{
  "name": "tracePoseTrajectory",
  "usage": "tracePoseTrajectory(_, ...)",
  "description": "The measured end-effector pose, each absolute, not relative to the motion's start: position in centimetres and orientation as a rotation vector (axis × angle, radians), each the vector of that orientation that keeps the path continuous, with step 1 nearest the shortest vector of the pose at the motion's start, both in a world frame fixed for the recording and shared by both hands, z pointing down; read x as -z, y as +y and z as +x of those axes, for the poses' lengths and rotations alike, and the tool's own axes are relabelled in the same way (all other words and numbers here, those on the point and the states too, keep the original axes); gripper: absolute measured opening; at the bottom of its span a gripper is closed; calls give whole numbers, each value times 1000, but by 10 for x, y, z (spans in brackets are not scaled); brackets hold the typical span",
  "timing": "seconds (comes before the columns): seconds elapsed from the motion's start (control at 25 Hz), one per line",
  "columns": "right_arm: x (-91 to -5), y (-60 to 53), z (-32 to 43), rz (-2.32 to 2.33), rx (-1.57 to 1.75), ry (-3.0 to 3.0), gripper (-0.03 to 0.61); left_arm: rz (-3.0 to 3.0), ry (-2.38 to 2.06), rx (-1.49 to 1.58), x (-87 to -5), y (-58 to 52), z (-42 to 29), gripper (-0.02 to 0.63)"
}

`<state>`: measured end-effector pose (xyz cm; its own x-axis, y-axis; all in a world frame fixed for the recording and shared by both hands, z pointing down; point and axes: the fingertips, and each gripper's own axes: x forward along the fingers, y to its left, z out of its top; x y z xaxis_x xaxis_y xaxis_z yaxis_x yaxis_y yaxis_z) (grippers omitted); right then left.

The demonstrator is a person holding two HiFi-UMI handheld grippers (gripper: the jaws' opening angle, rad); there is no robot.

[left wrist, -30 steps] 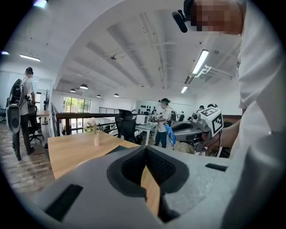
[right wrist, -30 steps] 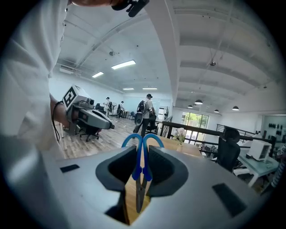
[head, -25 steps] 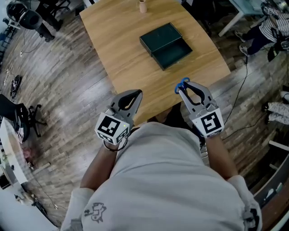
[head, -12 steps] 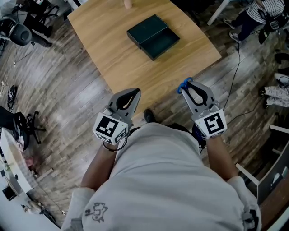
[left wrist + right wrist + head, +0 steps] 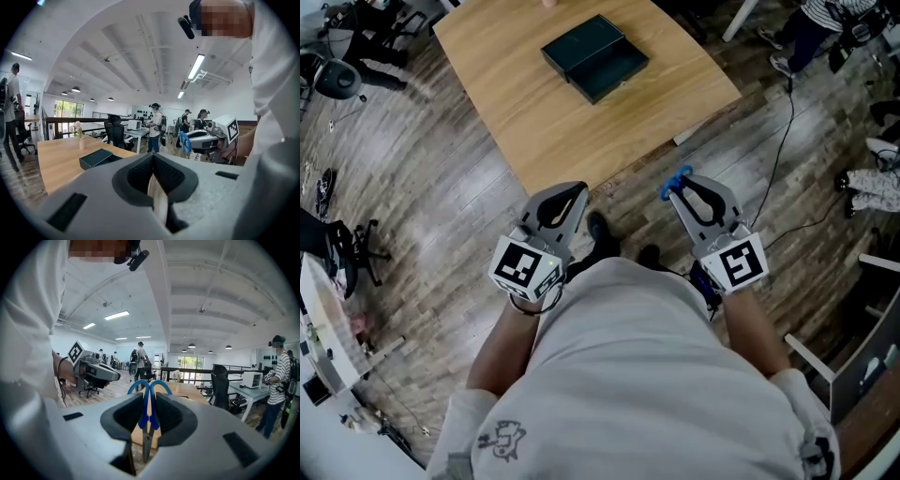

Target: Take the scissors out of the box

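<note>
scissors point(image 5: 149, 412) are clamped in my right gripper point(image 5: 682, 185), blue handles poking past the tips, blades running back between the jaws. left gripper point(image 5: 579, 190) is closed on nothing. box point(image 5: 593, 56) lies well ahead on the table point(image 5: 534, 131), nearer neither hand.

Right tool point(image 5: 149, 404) clamps blue-handled scissors point(image 5: 144, 418) by their handles.

Bright, even light fell from ceiling strip lamps point(image 5: 197, 66) and distant windows point(image 5: 190, 363), both gripper views bulged fisheye inside black corners, and the left tool point(image 5: 153, 161) and right tool point(image 5: 149, 399) loomed slightly blurred up close.
</note>
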<state>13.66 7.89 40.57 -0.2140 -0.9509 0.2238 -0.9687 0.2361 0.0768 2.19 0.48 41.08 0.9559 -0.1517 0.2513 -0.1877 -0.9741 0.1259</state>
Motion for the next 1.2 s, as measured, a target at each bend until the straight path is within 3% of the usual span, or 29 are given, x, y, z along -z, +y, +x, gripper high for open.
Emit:
tracePoseTrajectory(0.64,-400,208,148,1831,-66,-2308,92,2987,-242,-279,-398,134,44,5)
tracePoseTrajectory(1.2,-388,247,164,1884,-14,-2315,92,3035,-208,-260,-385,171,68,5)
